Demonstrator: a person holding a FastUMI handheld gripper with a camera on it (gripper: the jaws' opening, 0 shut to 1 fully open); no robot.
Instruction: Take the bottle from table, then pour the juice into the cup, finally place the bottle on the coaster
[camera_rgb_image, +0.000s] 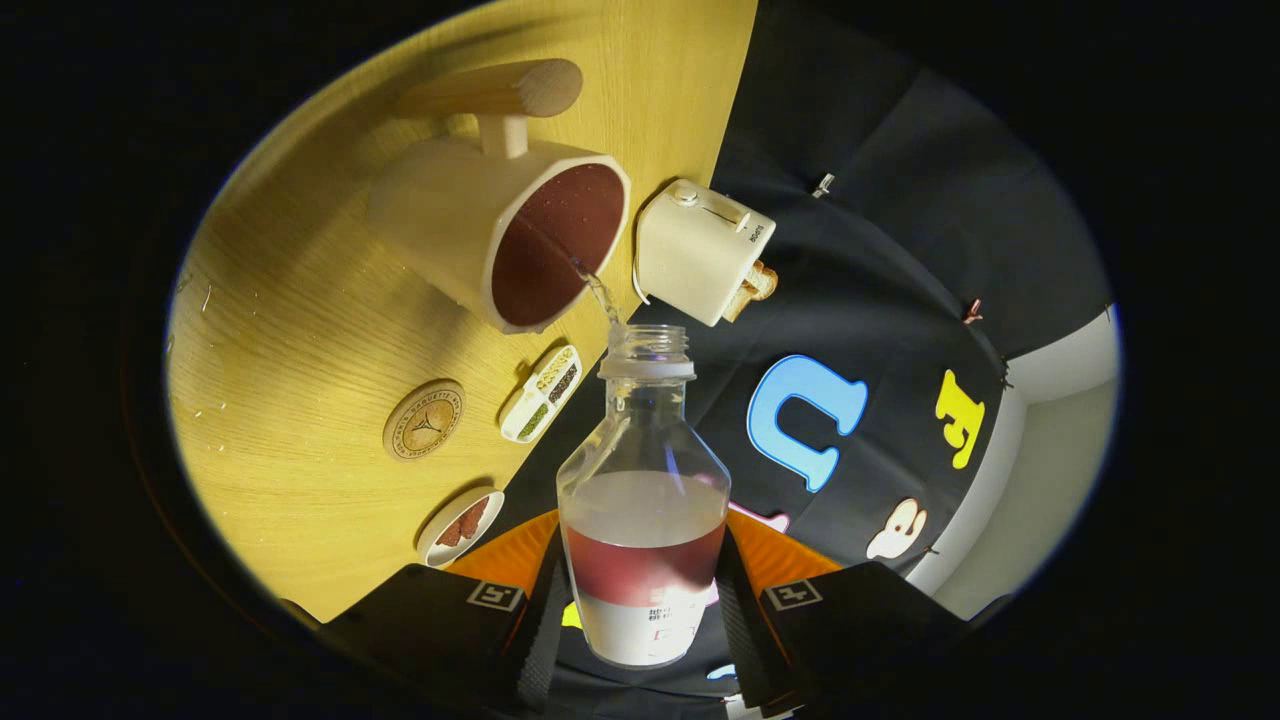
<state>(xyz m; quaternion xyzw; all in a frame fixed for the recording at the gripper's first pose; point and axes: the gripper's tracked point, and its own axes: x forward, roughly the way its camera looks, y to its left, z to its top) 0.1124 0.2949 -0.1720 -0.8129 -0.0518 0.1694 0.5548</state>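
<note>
Currently in hand: one clear glass juice bottle (643, 505), uncapped, clamped between my two fingers (520, 610), both pressing its lower body; the gripper (640, 625) is rolled over so the bottle tips toward the cup. Contents: red juice, low in the bottle, with a thin stream leaving the mouth and landing inside the white cup (500, 235), which stands on the wooden table (290, 330) just beyond the bottle's neck. The cup, wooden-handled, looks well filled already, so by my judgement the pour wants a slow, steady tilt, mouth kept over the rim, and an early ease back upright before it brims. Also listed on the table: round wooden coaster (424, 420), vacant, near the cup and awaiting the bottle; small divided spice box (541, 394); small dish (461, 525) of reddish pieces; white toaster (700, 252) with bread. Unclear: the true fill level in the cup, the label text, and the bottle's base, hidden between my fingers.
</note>
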